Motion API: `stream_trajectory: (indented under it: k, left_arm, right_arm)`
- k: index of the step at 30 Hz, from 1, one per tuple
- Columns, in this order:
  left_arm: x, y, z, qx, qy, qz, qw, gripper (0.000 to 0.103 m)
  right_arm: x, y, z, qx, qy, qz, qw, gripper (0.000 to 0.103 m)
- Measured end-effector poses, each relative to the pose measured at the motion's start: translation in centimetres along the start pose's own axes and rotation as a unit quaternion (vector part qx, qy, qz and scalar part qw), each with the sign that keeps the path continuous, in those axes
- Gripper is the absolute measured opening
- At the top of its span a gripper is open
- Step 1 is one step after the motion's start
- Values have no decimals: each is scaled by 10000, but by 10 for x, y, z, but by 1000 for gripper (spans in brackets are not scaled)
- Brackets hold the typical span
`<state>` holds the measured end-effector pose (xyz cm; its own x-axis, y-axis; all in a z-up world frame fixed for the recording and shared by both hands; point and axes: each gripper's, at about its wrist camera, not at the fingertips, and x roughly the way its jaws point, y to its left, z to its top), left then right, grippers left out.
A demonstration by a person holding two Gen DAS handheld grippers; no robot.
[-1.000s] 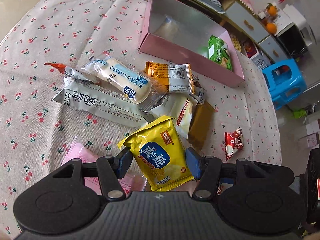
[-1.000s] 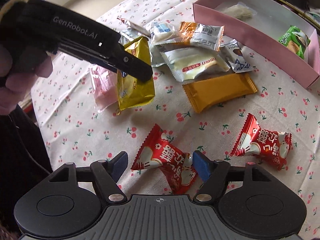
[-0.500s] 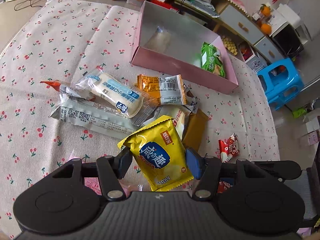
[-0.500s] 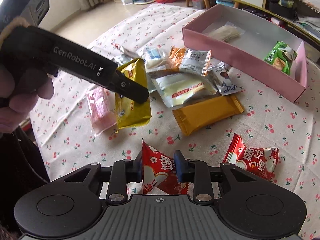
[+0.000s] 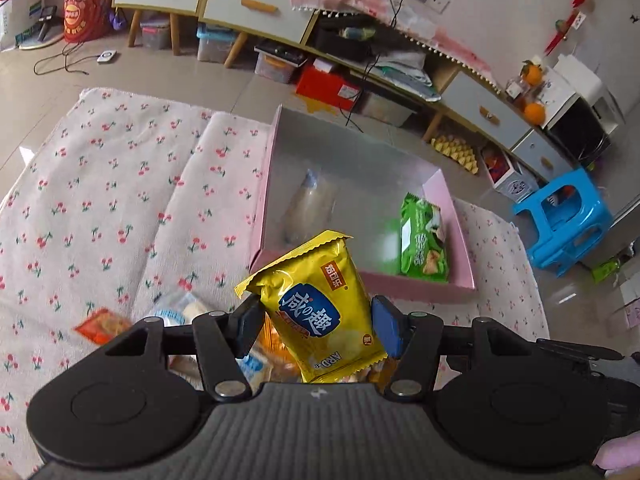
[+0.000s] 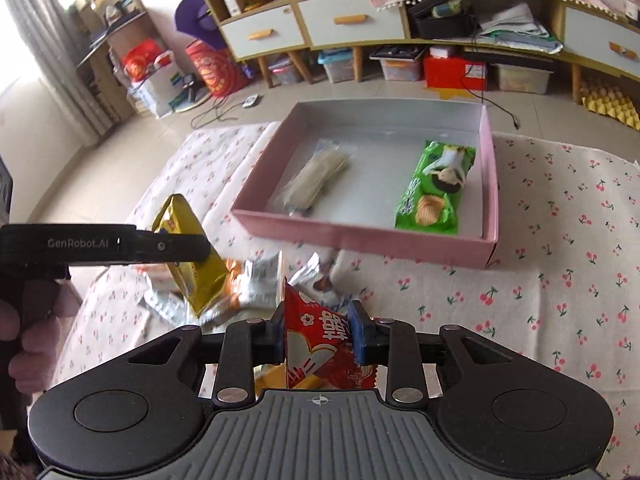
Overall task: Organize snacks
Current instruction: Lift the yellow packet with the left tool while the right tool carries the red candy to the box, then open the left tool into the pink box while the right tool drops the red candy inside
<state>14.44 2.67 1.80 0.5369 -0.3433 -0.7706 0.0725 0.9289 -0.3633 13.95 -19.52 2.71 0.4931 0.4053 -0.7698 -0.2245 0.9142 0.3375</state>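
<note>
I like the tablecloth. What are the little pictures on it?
Small red cherries with green stems on the white tablecloth; the right wrist view shows them best.

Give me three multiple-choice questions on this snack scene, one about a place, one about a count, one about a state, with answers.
1. Where is the green packet?
A. inside the pink box
B. on the tablecloth
C. in a gripper

2. How many snacks lie in the box?
A. one
B. two
C. four

3. What is the right gripper doing?
A. open and empty
B. shut on the red packet
C. shut on a spoon

Answers: 1 A, it lies on the box floor by the right wall. 2 B, the green packet and a clear-wrapped pale snack. 3 B, both pads press the packet.
</note>
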Motion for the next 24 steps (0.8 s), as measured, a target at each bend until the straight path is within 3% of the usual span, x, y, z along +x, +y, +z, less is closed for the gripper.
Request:
stream_trajectory:
  k: [7, 14, 24]
  left_arm:
    - [34, -8, 34, 419, -270, 29, 9988, 55]
    - [78, -21, 51, 859, -81, -122, 9962, 55]
    - [104, -33, 54, 1272, -209, -318, 9911, 56]
  right_arm:
    - [29, -30, 39, 811, -553, 112, 9951, 29]
    - [60, -62, 74, 1516, -838, 30, 9849, 29]
    - [93, -78, 107, 1687, -1069, -141, 9797, 30]
